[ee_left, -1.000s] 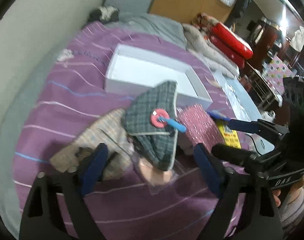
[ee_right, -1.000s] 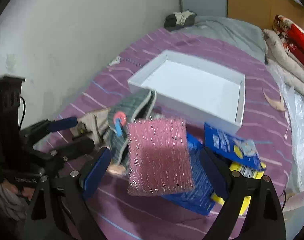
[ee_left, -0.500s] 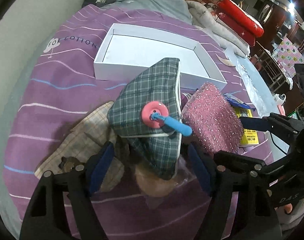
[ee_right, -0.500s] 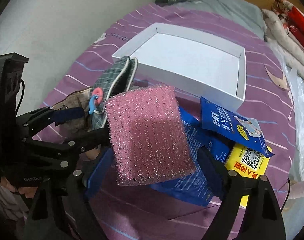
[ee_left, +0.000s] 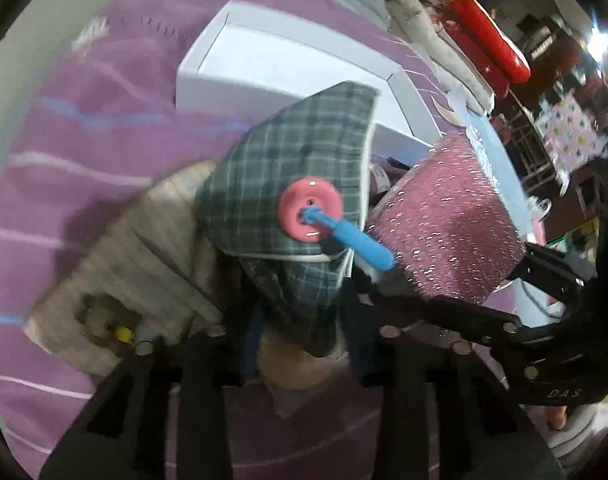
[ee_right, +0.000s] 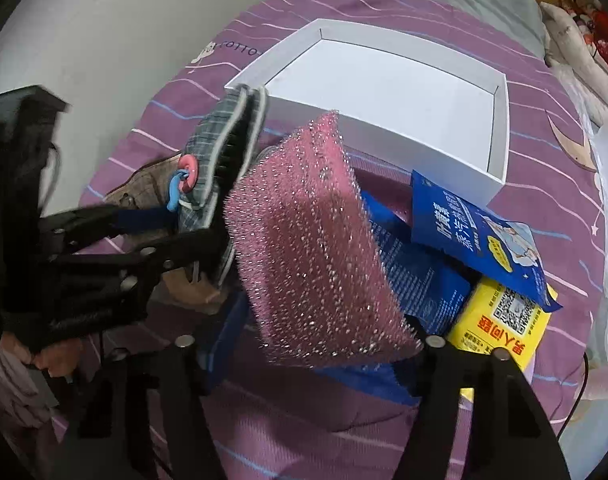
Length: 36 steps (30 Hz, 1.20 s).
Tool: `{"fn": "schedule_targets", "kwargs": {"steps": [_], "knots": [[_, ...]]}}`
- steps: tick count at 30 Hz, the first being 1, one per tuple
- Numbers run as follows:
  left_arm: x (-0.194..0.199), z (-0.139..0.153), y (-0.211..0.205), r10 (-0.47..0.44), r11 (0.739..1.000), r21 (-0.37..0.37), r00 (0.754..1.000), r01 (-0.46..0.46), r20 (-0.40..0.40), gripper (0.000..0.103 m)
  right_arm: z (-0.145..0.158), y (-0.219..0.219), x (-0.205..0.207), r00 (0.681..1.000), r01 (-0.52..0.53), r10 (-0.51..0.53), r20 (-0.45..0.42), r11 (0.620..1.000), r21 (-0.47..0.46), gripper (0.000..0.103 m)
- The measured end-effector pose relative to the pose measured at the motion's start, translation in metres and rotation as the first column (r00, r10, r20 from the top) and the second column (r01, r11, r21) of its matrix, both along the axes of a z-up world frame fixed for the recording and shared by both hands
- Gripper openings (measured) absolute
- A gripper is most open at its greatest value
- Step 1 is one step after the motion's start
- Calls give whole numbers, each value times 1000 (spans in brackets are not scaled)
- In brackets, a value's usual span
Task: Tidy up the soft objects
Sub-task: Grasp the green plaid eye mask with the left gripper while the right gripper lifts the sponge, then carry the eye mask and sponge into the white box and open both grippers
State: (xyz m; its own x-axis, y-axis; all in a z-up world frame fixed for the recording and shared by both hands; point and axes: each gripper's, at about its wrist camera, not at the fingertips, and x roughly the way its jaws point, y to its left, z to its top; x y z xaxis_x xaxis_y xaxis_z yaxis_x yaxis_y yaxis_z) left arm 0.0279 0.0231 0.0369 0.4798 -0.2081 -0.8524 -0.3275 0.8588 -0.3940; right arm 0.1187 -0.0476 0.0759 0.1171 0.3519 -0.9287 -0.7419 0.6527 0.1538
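Note:
My left gripper (ee_left: 304, 344) is shut on a green plaid cloth pouch (ee_left: 300, 184) with a pink button (ee_left: 309, 216) and blue loop, held above the purple bedspread. The pouch also shows in the right wrist view (ee_right: 224, 152). My right gripper (ee_right: 315, 344) is shut on a pink glittery sponge (ee_right: 315, 248), which also shows in the left wrist view (ee_left: 451, 228) just right of the pouch. A white open box (ee_right: 383, 76) lies on the bed beyond both, also seen in the left wrist view (ee_left: 240, 60).
A beige checked cloth (ee_left: 136, 264) lies on the bed under the left gripper. Blue packets (ee_right: 471, 232) and a yellow packet (ee_right: 503, 320) lie right of the sponge. Rolled bedding and a red cushion (ee_left: 487, 44) sit along the bed's right side.
Both grippers have closed in on their items and moved toward the white box. The pouch and sponge appear larger and closer together.

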Motion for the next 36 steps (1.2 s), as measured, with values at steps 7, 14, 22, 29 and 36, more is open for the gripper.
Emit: {"fn": "schedule_targets", "kwargs": {"steps": [7,14,22,29,36], "knots": [[-8,14,-5,11,999,42,999,-12,32,19,11,-14,1,999,29,-28,-21,997,67,34],[-17,31,-6,34,998,52,997,-38,74,17,22,-18,2,999,33,-27,-44,989,143,18],[-13,64,-5,44,991,117,990,-60,137,16,44,-27,16,992,104,-82,-92,955,279,16],[23,97,10,28,986,156,985,-55,171,16,64,-32,61,959,267,-208,-192,892,366,16],[69,119,27,-181,942,307,975,135,126,16,66,-29,119,901,401,-273,-337,820,408,16]]}}
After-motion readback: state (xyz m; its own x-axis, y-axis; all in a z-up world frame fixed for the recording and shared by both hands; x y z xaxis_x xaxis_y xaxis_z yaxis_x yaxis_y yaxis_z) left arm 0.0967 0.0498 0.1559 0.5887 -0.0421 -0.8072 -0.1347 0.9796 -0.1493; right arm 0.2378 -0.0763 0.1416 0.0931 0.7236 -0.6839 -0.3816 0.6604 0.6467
